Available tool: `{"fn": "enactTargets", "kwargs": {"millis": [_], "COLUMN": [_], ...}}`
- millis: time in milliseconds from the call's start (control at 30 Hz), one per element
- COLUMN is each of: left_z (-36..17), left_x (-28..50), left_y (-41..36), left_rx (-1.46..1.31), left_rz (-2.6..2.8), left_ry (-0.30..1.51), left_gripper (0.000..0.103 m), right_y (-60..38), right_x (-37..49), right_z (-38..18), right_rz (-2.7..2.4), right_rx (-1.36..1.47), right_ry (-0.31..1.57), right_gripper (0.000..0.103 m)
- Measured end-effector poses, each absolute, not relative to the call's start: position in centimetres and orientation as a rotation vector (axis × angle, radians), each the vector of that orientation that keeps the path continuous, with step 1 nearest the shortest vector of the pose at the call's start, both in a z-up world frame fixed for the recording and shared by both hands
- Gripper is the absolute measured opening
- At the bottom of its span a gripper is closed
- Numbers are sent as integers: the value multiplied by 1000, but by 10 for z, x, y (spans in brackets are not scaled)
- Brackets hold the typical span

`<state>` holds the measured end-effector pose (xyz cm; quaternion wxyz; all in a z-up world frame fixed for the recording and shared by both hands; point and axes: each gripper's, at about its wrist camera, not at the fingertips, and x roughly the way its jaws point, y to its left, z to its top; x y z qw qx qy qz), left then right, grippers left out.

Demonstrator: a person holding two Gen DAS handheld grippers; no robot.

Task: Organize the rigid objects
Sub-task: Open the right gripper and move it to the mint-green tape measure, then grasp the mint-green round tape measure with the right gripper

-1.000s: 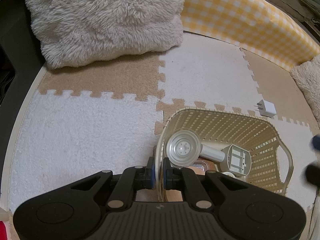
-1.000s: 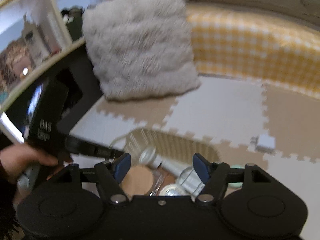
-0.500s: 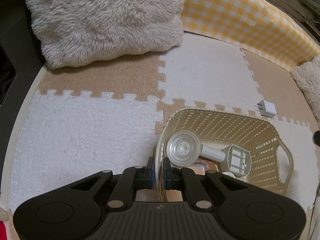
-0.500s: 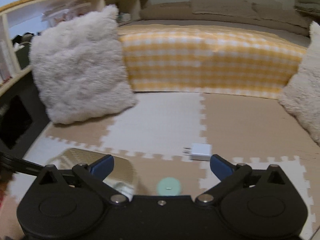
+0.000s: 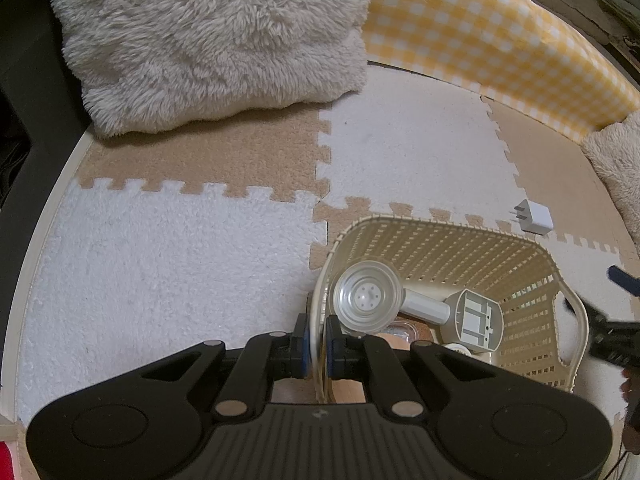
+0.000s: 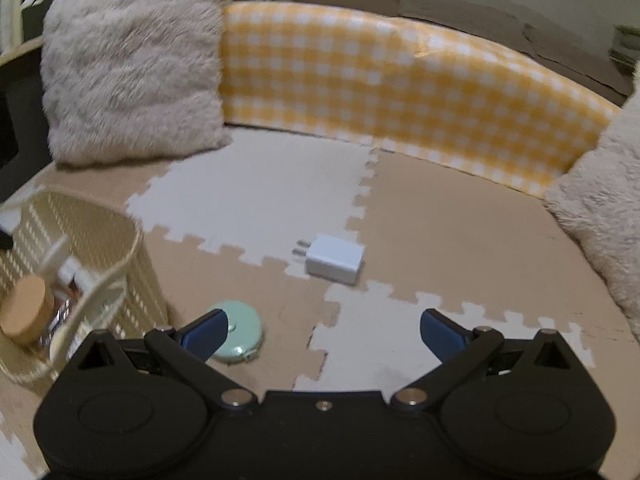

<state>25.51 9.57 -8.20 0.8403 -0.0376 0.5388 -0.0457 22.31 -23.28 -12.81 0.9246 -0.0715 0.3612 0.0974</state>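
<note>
My left gripper (image 5: pixel 317 344) is shut on the near rim of a cream lattice basket (image 5: pixel 460 236). Inside it lie a clear round shower-head-like part (image 5: pixel 366 295) and a grey plastic piece (image 5: pixel 474 315). The basket shows at the left in the right wrist view (image 6: pixel 100 216), with a cork-lidded jar (image 6: pixel 28 310) in it. My right gripper (image 6: pixel 320 330) is open and empty above the mat. A white plug charger (image 6: pixel 334 259) lies on the mat ahead of it; it also shows in the left wrist view (image 5: pixel 536 218). A mint round object (image 6: pixel 240 330) lies by its left finger.
The floor is beige and white puzzle mat (image 5: pixel 180 248). A fluffy pillow (image 5: pixel 208 36) leans at the back left, a yellow checked cushion (image 6: pixel 392 80) runs along the back, and another fluffy pillow (image 6: pixel 600 200) sits at the right.
My right gripper swung right, away from above the basket, and now faces the charger and the mint object, jaws wider. My left gripper and the basket stayed still.
</note>
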Motion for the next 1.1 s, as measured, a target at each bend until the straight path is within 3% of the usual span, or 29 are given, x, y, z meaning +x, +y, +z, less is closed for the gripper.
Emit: {"fn": "enactTargets", "kwargs": {"millis": [333, 500, 600, 867, 967, 1100], "left_z": [-82, -84, -86, -87, -87, -88], "left_x": [255, 255, 254, 256, 256, 256], "left_y": [96, 95, 94, 94, 94, 93], "left_rx": [-78, -75, -67, -62, -57, -55], "left_rz": [-96, -96, -96, -96, -96, -95], "left_ry": [1139, 1143, 1147, 1149, 1152, 1152], "left_gripper": [7, 7, 7, 7, 7, 7], "right_y": [-216, -202, -199, -202, -200, -199], "right_x": [228, 230, 233, 244, 246, 245], "right_z": [-159, -168, -168, -171, -169, -168], "right_rz": [278, 336, 366, 432, 488, 502], "right_rx": [-169, -199, -172, -172, -193, -215], "right_ry": [831, 841, 832, 800, 783, 787], "right_gripper": [103, 77, 71, 68, 50, 50]}}
